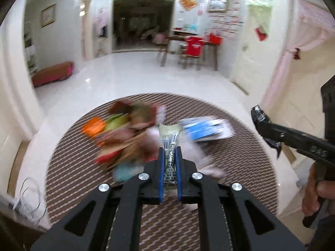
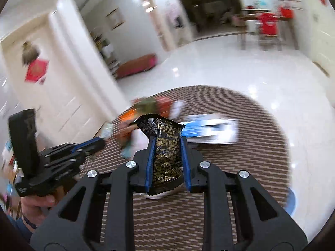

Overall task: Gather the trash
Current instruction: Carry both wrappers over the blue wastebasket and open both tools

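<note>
My left gripper is shut on a pale green and silver snack wrapper that sticks up between its blue pads, above a round table with a brown woven mat. My right gripper is shut on a crumpled black and gold wrapper. Each gripper also shows in the other's view: the right gripper at the right edge, the left gripper at the left. A blurred heap of colourful wrappers and a blue and white box lie on the mat beyond the grippers.
A glossy white floor stretches beyond the table to a dark doorway. A wooden table and chairs with red covers stand at the back right, a low red bench at the left. White cabinet doors flank the table.
</note>
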